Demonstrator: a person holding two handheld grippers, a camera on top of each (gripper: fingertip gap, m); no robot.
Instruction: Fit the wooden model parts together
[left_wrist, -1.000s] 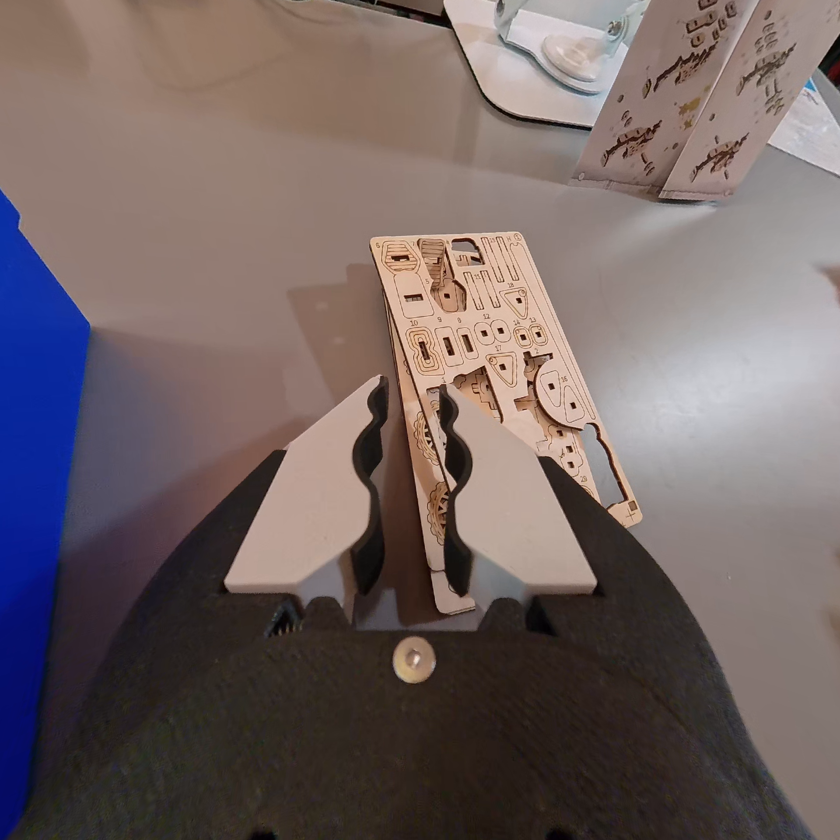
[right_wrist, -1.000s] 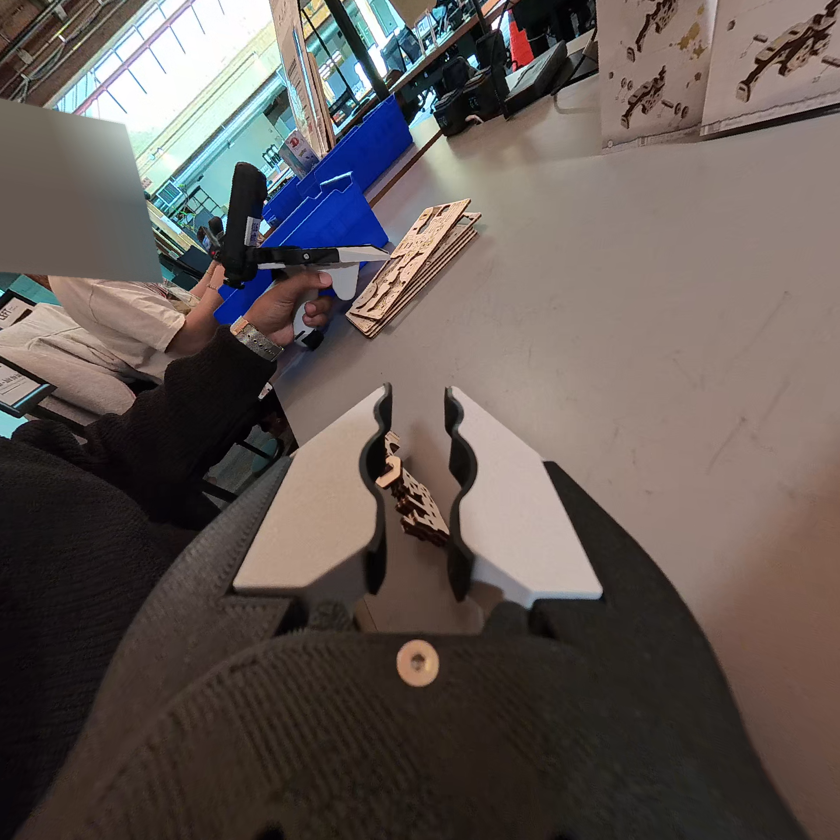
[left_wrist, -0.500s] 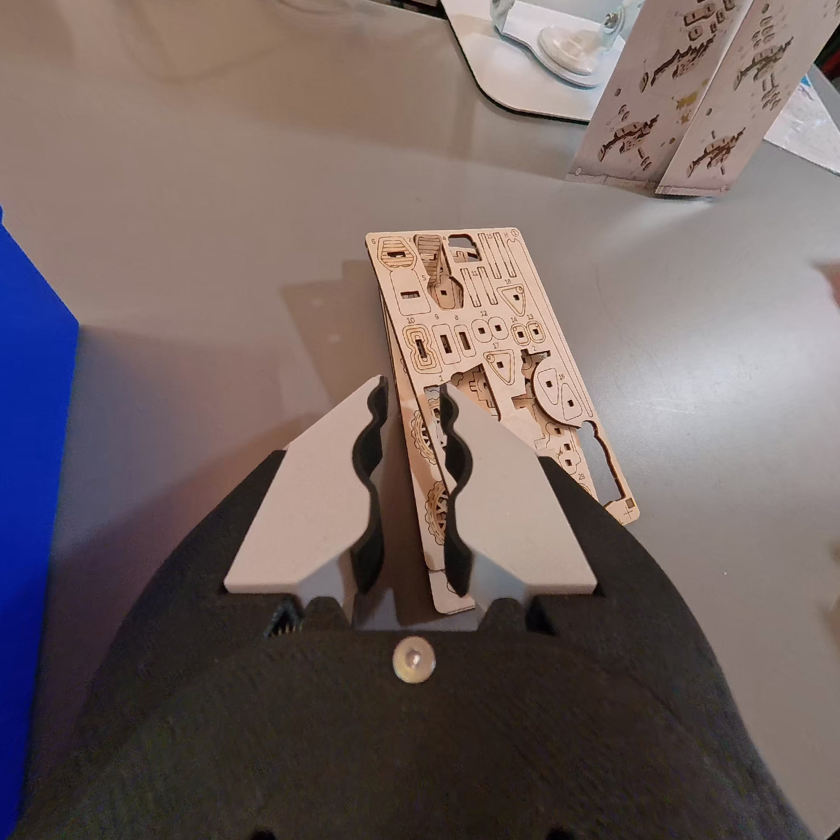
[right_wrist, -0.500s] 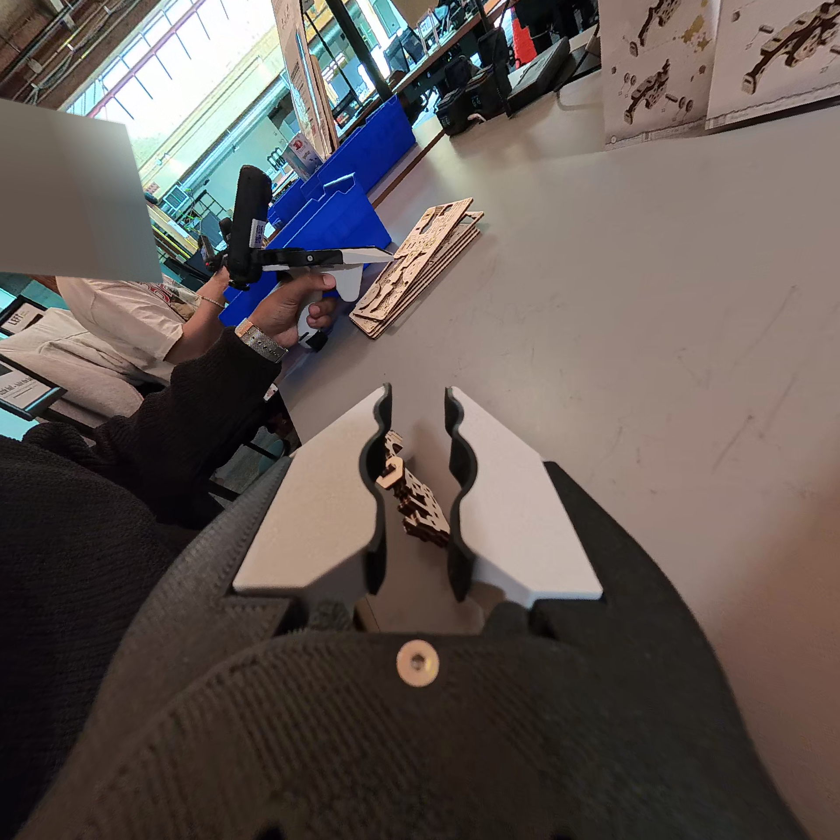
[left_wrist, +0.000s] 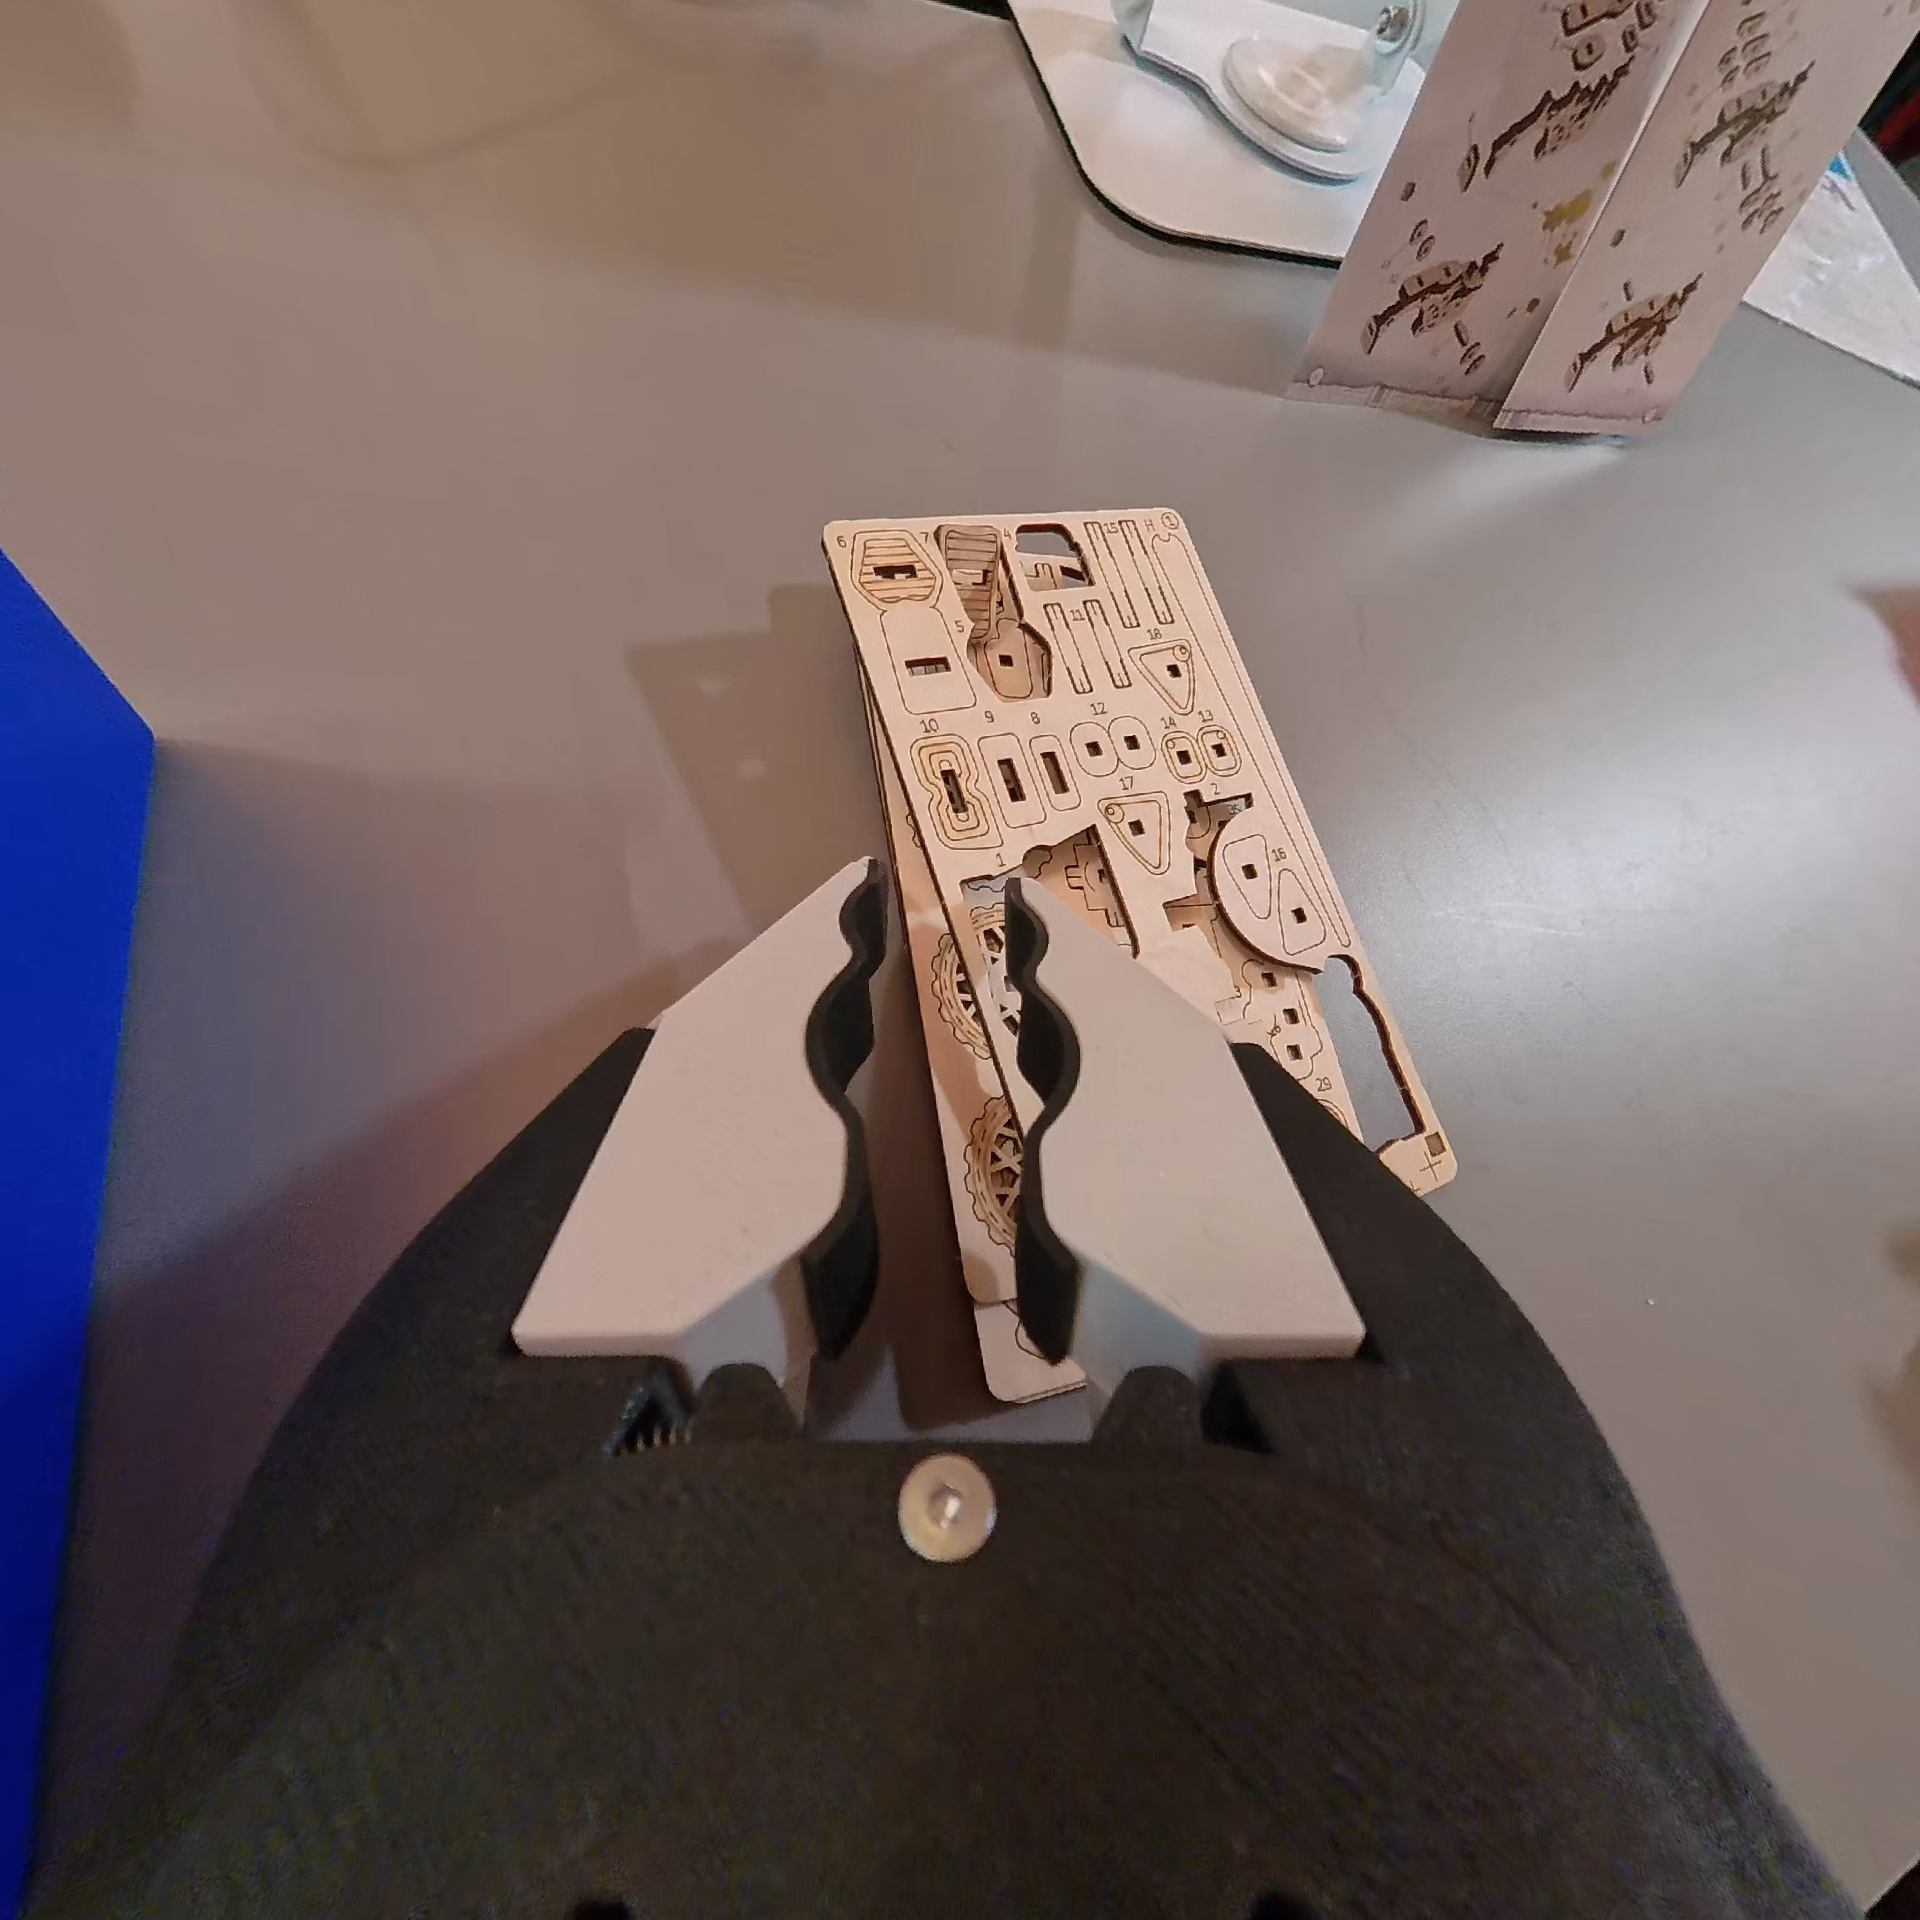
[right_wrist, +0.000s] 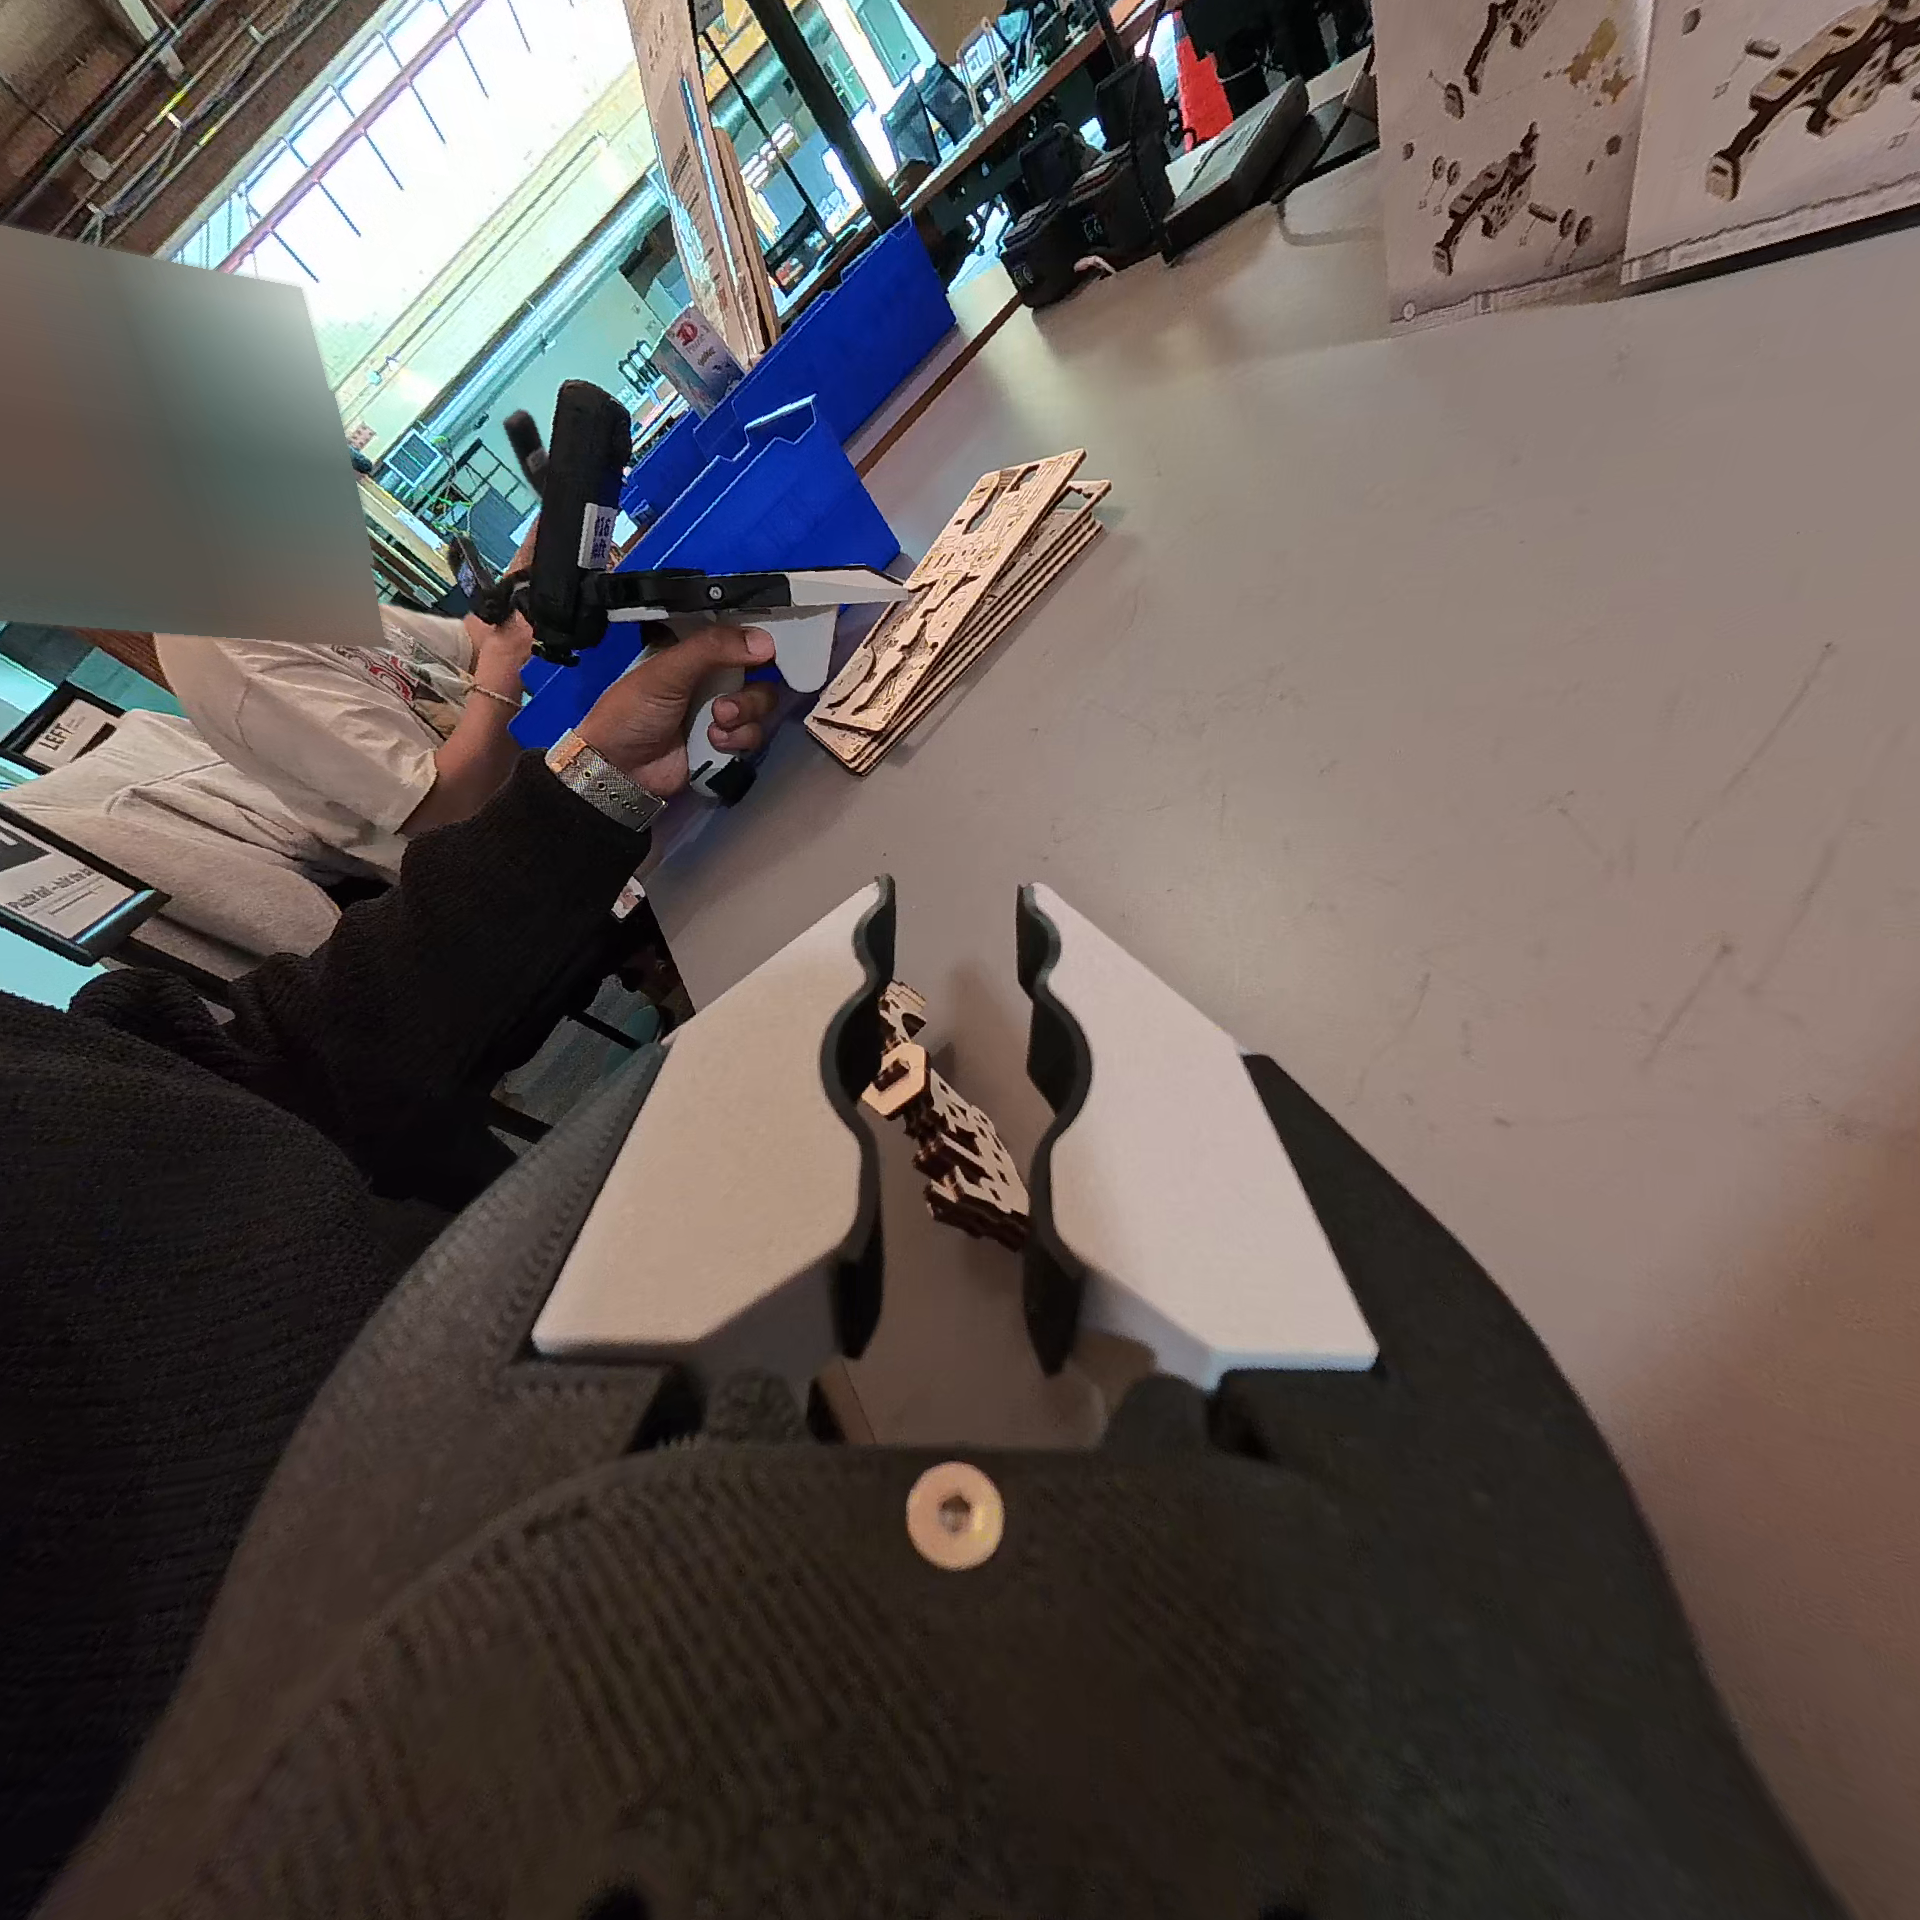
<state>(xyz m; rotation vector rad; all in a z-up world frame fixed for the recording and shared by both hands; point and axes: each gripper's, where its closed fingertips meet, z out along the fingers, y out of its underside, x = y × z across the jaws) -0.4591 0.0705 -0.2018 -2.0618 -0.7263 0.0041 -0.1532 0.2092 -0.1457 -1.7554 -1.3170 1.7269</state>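
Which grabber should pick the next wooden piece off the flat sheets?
Probably the left gripper: it is open and hovers right over the stack of wooden sheets. The right gripper is farther away, with a small wooden assembly between its fingers.

Left gripper (left_wrist: 940, 904) and right gripper (right_wrist: 954, 914) with grey wedge fingers, black wavy pads, black textured bodies, silver screws, black knit sleeve (right_wrist: 343, 997), metal watch band (right_wrist: 608, 781)
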